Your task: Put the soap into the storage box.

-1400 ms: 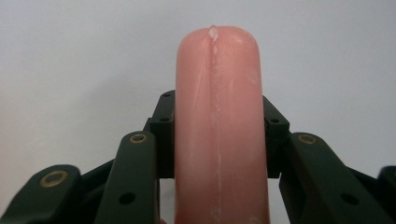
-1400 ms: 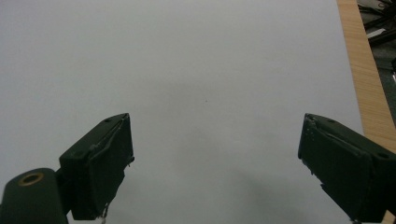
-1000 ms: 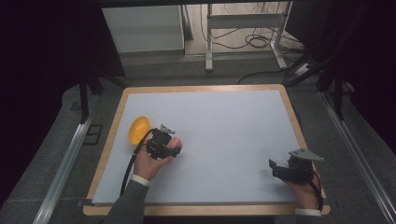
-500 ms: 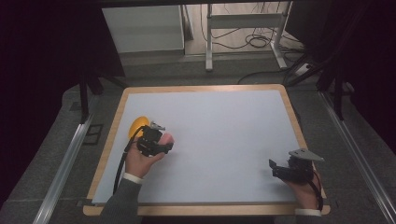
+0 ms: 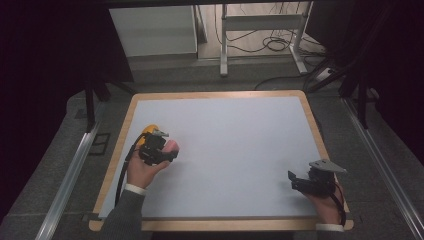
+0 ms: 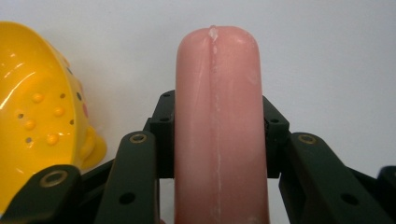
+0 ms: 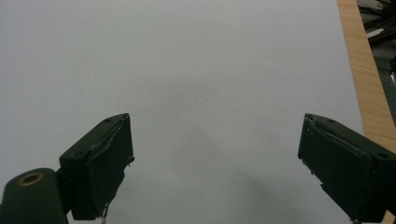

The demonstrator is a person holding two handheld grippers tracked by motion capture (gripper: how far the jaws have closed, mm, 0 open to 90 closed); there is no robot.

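A pink sausage-shaped piece [image 6: 218, 135] stands between the jaws of my left gripper [image 6: 218, 140], which is shut on it. In the high view the left gripper [image 5: 159, 146] sits at the table's left with the pink sausage [image 5: 172, 146] poking out to the right. A yellow perforated bowl [image 6: 35, 102] lies tipped on its side just beside it, and the high view shows the yellow bowl [image 5: 148, 130] behind the gripper. My right gripper [image 7: 215, 168] is open over bare white surface, and the high view places the right gripper [image 5: 296, 181] near the front right corner.
The white tabletop [image 5: 235, 145] has a wooden rim [image 5: 316, 130]; the wooden rim [image 7: 362, 70] also runs along the right of the right gripper view. Metal rails [image 5: 72, 170] flank the table. Table legs and cables [image 5: 265, 45] lie on the floor beyond.
My left gripper has moved left and away from the person with the pink sausage, ending right beside the yellow bowl. The right gripper has stayed put.
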